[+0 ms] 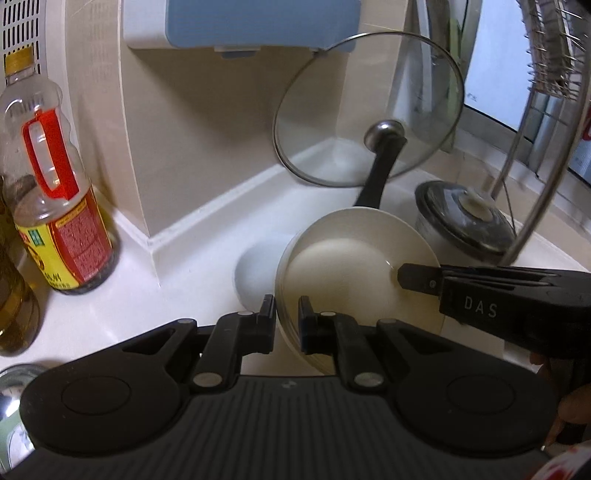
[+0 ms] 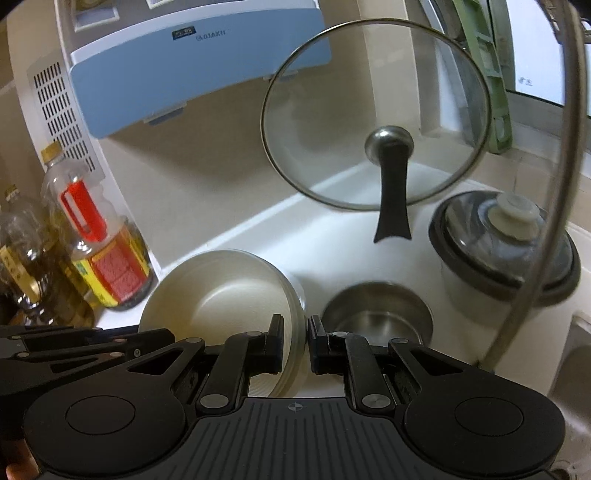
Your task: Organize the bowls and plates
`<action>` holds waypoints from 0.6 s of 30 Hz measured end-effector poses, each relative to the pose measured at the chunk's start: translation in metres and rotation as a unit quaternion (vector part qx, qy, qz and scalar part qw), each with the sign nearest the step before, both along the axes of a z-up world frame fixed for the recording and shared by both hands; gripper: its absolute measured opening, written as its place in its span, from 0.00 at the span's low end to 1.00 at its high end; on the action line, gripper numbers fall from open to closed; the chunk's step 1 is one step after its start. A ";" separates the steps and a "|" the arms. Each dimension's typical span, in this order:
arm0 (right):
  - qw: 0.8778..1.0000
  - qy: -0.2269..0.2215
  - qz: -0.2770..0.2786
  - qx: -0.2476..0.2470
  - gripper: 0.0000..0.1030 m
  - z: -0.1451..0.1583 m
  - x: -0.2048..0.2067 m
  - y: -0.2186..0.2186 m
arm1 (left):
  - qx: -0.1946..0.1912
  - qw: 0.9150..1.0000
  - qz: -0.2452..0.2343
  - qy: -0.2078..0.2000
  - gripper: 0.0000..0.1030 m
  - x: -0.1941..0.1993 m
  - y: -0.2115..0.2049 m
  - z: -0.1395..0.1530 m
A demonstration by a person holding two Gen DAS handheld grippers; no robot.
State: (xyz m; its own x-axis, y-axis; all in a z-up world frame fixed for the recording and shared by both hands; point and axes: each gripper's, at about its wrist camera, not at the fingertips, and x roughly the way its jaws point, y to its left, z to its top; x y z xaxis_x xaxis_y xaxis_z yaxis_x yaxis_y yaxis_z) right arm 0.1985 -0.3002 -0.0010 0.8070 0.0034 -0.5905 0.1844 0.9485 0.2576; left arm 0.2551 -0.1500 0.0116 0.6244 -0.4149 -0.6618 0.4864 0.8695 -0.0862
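A stack of cream bowls (image 1: pixel 343 273) hangs tilted above the white counter (image 1: pixel 166 295), held from both sides. My left gripper (image 1: pixel 287 306) is shut on the stack's near-left rim. My right gripper (image 1: pixel 406 277) comes in from the right and pinches the opposite rim. In the right wrist view the same stack of bowls (image 2: pixel 221 295) sits left of centre, with my right gripper (image 2: pixel 295 325) shut on its ribbed right edge. My left gripper (image 2: pixel 162 338) shows at the stack's lower left. The underside of the stack is hidden.
Oil bottles (image 1: pixel 59 206) stand at the left by the wall. A glass lid (image 1: pixel 369 110) leans in the corner. A steel bowl (image 2: pixel 376 314) and a lidded pot (image 2: pixel 506 243) sit to the right, under a wire dish rack (image 1: pixel 546 55). A blue-and-white appliance (image 1: pixel 240 22) hangs overhead.
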 end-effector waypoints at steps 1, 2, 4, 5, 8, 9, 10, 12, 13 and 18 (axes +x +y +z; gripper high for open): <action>1.000 -0.002 0.001 -0.003 0.13 0.001 0.004 0.000 | 0.000 1.000 0.003 0.000 0.10 0.004 -0.001 0.000; 1.000 -0.003 0.003 -0.005 0.13 0.002 0.009 0.000 | 0.000 1.000 0.006 -0.001 0.10 0.007 -0.001 0.000; 1.000 -0.002 0.005 -0.005 0.13 0.002 0.019 -0.002 | 0.000 1.000 0.009 -0.002 0.10 0.014 -0.002 0.001; 1.000 -0.001 0.007 -0.003 0.13 0.001 0.024 -0.003 | 0.001 1.000 0.011 -0.002 0.10 0.018 -0.002 0.001; 1.000 0.003 0.011 0.002 0.13 -0.001 0.039 -0.005 | 0.005 1.000 0.015 -0.005 0.10 0.029 -0.003 0.001; 1.000 0.005 0.012 0.003 0.13 -0.002 0.043 -0.006 | 0.006 1.000 0.016 -0.005 0.10 0.033 -0.003 0.000; 1.000 0.008 0.013 0.005 0.13 -0.003 0.048 -0.007 | 0.007 1.000 0.017 -0.005 0.10 0.035 -0.003 0.000; 1.000 0.014 0.016 0.005 0.13 -0.006 0.056 -0.007 | 0.006 1.000 0.018 -0.001 0.10 0.042 -0.004 -0.002; 1.000 0.017 0.016 0.007 0.13 -0.008 0.059 -0.008 | 0.007 1.000 0.018 0.000 0.10 0.044 -0.004 -0.003; 0.999 0.036 0.016 0.020 0.13 -0.018 0.075 -0.011 | 0.012 1.000 0.020 0.012 0.10 0.057 -0.007 -0.012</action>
State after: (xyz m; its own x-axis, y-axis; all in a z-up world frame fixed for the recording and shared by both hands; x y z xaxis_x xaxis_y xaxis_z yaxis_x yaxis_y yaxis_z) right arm 0.2731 -0.3116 -0.0186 0.7620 0.0527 -0.6454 0.1740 0.9434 0.2824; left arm 0.3126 -0.1569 0.0001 0.6244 -0.3737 -0.6859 0.4497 0.8900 -0.0755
